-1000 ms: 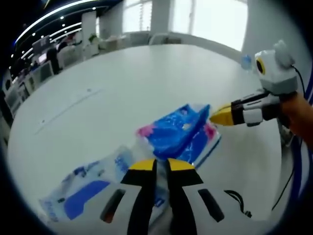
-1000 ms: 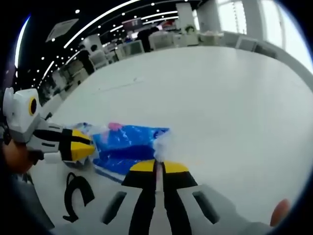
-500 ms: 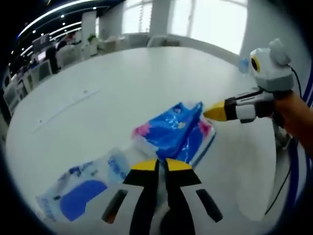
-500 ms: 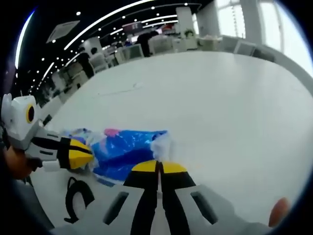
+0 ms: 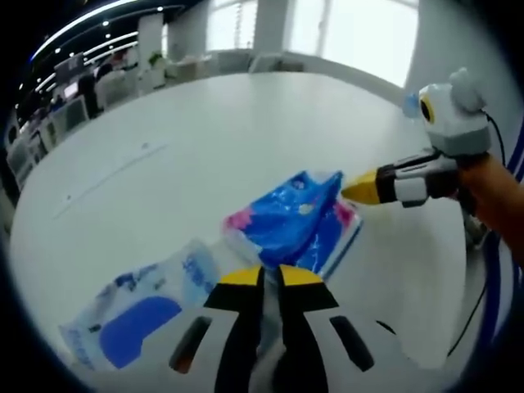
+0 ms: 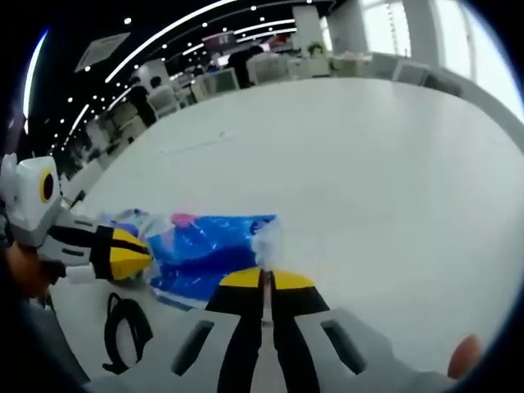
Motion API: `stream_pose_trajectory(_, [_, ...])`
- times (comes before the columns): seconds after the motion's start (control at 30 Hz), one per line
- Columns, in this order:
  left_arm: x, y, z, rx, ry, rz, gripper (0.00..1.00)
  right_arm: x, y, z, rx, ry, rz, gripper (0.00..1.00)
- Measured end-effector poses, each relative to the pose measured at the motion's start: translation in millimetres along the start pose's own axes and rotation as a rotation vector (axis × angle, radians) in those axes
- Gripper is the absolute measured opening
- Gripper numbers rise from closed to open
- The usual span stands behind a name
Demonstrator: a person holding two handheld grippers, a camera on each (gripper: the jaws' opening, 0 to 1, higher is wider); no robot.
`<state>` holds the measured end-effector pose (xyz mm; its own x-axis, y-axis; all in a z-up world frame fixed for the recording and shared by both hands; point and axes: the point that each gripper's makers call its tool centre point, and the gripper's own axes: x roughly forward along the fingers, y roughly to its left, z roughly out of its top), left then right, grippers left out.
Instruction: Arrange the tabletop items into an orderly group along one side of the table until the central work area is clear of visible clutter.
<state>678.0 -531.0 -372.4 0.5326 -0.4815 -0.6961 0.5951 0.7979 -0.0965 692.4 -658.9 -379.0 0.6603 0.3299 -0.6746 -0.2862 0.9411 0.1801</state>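
Note:
A blue tissue pack (image 5: 295,219) with pink corners lies on the white table (image 5: 205,139), stretched between both grippers. My left gripper (image 5: 263,276) is shut on its near crinkled plastic end. My right gripper (image 5: 354,191) reaches in from the right, shut on the pack's far corner. In the right gripper view, the right gripper (image 6: 264,279) pinches the white plastic edge of the pack (image 6: 209,248), and the left gripper (image 6: 141,254) holds the opposite end. A paler white-and-blue pack (image 5: 135,311) lies beside the blue one, to the left of my left jaws.
A black looped cord (image 6: 123,327) lies near the table edge under the left gripper. A small bluish object (image 5: 411,103) stands at the table's far right rim. Office desks and chairs (image 6: 221,78) stand beyond the table. A person's hand (image 5: 499,192) holds the right gripper.
Both grippers stay shut on the blue pack. The pack and the two grippers have shifted only slightly, and the paler pack has not moved.

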Motion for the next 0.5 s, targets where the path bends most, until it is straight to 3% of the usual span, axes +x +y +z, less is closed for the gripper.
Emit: stream_pose_trajectory(0.5, [-5.1,-1.9,2.1,0.039,-0.009,0.006,0.17,-6.4,0.0,3.2,-0.004,-0.012,-0.013,0.08])
